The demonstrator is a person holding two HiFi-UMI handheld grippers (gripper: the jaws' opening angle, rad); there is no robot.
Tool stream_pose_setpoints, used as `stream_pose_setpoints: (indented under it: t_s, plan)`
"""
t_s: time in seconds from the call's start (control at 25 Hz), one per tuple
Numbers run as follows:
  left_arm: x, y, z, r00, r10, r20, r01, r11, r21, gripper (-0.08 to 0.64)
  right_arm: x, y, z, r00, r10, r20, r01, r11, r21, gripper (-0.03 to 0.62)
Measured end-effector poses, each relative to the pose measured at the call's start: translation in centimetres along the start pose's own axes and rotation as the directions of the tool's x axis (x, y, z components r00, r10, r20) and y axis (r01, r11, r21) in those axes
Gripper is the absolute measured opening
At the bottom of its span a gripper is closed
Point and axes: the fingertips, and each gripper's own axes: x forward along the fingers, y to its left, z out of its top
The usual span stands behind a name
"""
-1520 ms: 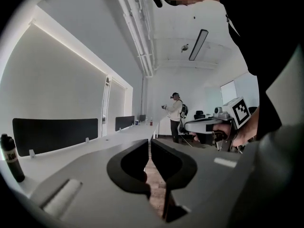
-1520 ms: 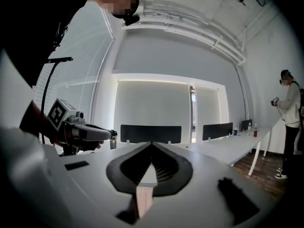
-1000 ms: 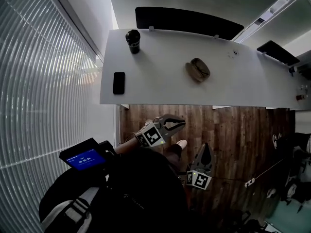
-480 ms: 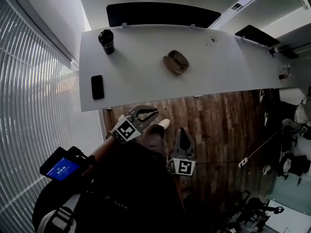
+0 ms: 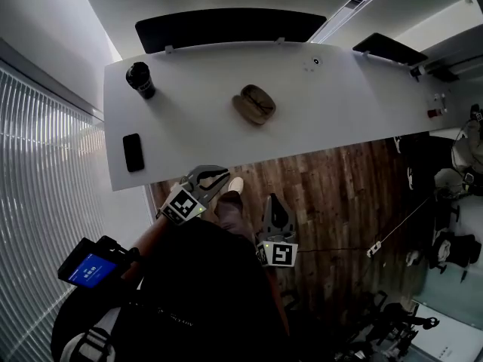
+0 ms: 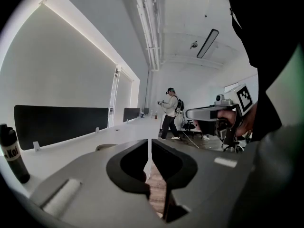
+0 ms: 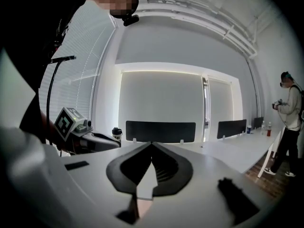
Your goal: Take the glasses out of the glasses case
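Note:
The brown glasses case (image 5: 253,104) lies closed on the long white table (image 5: 339,104), near its middle. In the left gripper view the glasses case (image 6: 104,147) peeks over the jaws as a low bump. Both grippers hang over the wooden floor, short of the table's front edge. My left gripper (image 5: 224,174) is shut with nothing in it, its tips (image 6: 151,141) nearly touching. My right gripper (image 5: 273,198) sits lower and to the right, also shut and empty (image 7: 152,144). No glasses are visible.
A black tumbler (image 5: 139,79) stands at the table's far left, and a black phone (image 5: 133,151) lies near the left front corner. A dark partition (image 5: 226,27) runs along the back edge. Another person (image 6: 169,113) stands far off down the room.
The head view has swung, so the table, case and both grippers now sit further left in it. Both grippers stay shut and empty over the floor.

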Motion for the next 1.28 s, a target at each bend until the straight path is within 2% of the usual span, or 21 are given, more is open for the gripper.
stream_pose_setpoints:
  t_s: [0.08,0.24,0.44,0.8,1.04,1.28]
  plan:
    - [1.9,0.4,0.6,1.000,0.010,-0.018,-0.010,1.000,0.000,0.029,0.5,-2.2,0.7,1.000,0.008,0.002,-0.008,1.000,0.016,0.006]
    - [6.1,0.4,1.8,1.000,-0.014,-0.019,0.014,1.000,-0.014,0.032,1.6,-6.3,1.6,1.000,0.009,-0.001,-0.009,1.000,0.018,0.006]
    - [8.8,2.9,1.0,0.998,0.001,-0.062,-0.004,0.999,-0.054,0.032,5.7,-8.1,1.6,0.996,0.088,-0.004,-0.088,0.996,-0.011,0.006]
    - [15.0,4.2,1.8,0.994,0.037,-0.105,-0.046,0.996,-0.082,0.035,9.3,-15.7,1.3,0.986,0.168,-0.009,-0.168,0.986,0.016,0.006]
    - [15.6,5.0,0.3,0.985,0.024,-0.169,-0.038,0.996,-0.081,0.036,11.9,-17.2,0.4,0.981,0.189,-0.029,-0.189,0.982,0.012,0.006]
    - [15.7,10.0,-0.7,0.983,0.044,-0.180,-0.066,0.991,-0.117,0.038,15.1,-16.0,0.0,0.969,0.224,-0.106,-0.221,0.975,0.035,0.006]
